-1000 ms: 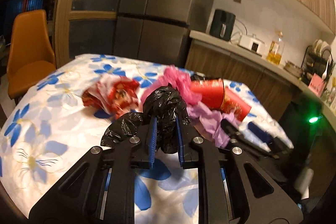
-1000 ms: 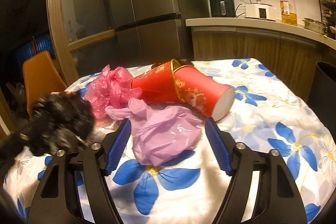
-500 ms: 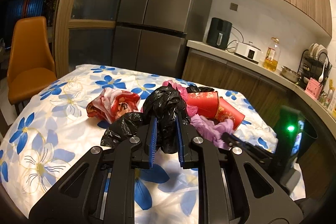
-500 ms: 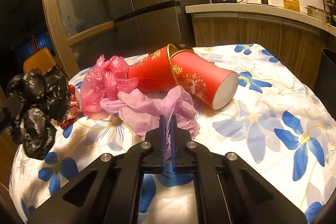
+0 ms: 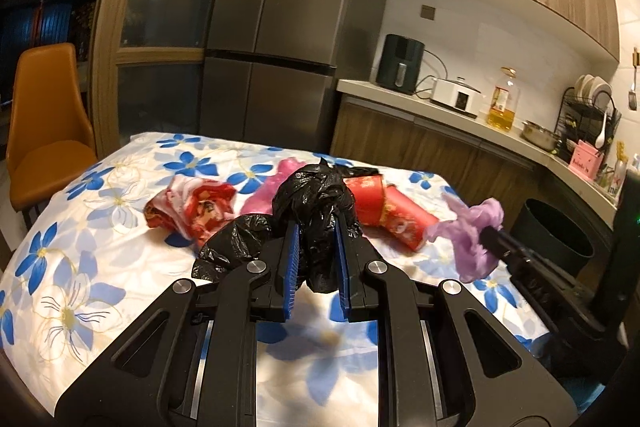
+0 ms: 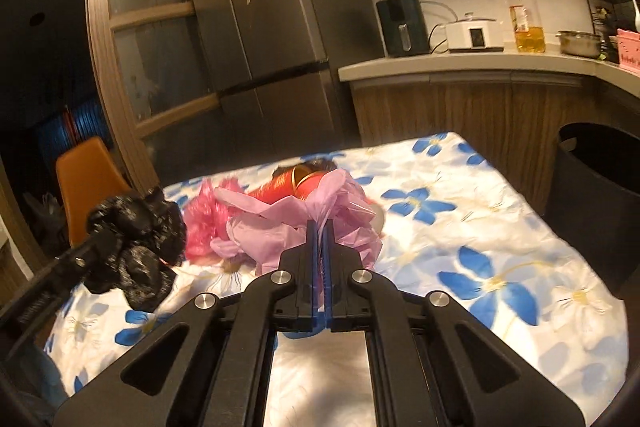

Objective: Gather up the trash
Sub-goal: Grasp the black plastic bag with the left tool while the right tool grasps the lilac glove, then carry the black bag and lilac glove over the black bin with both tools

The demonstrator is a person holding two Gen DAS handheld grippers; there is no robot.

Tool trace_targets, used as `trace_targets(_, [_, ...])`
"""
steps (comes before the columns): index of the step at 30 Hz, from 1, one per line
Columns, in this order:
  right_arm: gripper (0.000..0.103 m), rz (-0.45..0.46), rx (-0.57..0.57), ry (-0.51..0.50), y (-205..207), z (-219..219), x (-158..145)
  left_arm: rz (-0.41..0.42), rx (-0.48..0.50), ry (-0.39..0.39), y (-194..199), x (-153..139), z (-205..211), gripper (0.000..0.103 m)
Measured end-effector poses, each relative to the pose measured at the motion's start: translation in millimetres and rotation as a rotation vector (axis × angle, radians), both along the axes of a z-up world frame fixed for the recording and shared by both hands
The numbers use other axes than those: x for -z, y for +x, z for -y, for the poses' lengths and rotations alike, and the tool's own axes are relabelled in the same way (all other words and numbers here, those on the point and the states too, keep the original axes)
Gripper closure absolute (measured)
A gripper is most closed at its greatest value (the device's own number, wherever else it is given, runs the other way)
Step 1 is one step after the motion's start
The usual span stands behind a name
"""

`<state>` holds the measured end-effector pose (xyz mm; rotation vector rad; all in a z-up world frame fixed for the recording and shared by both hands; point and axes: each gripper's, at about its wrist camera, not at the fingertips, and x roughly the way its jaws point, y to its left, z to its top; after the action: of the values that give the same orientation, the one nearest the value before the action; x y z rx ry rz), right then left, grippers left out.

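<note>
Our left gripper (image 5: pixel 316 259) clamps the black bag (image 5: pixel 316 203); the right (image 6: pixel 319 247) pinches the lilac bag (image 6: pixel 288 223). We should lift clear, then carry both over the bin (image 6: pixel 596 163).

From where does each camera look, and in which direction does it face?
Left wrist: on the left gripper, facing across the floral table toward the fridge; its fingers pinch a black bag.
Right wrist: on the right gripper, facing likewise; it grips a lilac bag.
Shared: both bags, red cups, black bin, each other's gripper.
</note>
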<state>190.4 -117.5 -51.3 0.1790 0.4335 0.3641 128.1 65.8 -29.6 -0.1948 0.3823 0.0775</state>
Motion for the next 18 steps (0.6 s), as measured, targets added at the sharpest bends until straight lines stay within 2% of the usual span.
trace_targets(10, [0.100,0.048,0.059,-0.004,-20,50,-17,0.006,0.081,0.018,7,-9,49,0.087])
trace_targets(18, [0.100,0.091,0.142,-0.001,-27,99,-29,0.028,0.190,0.071,26,-23,112,0.087])
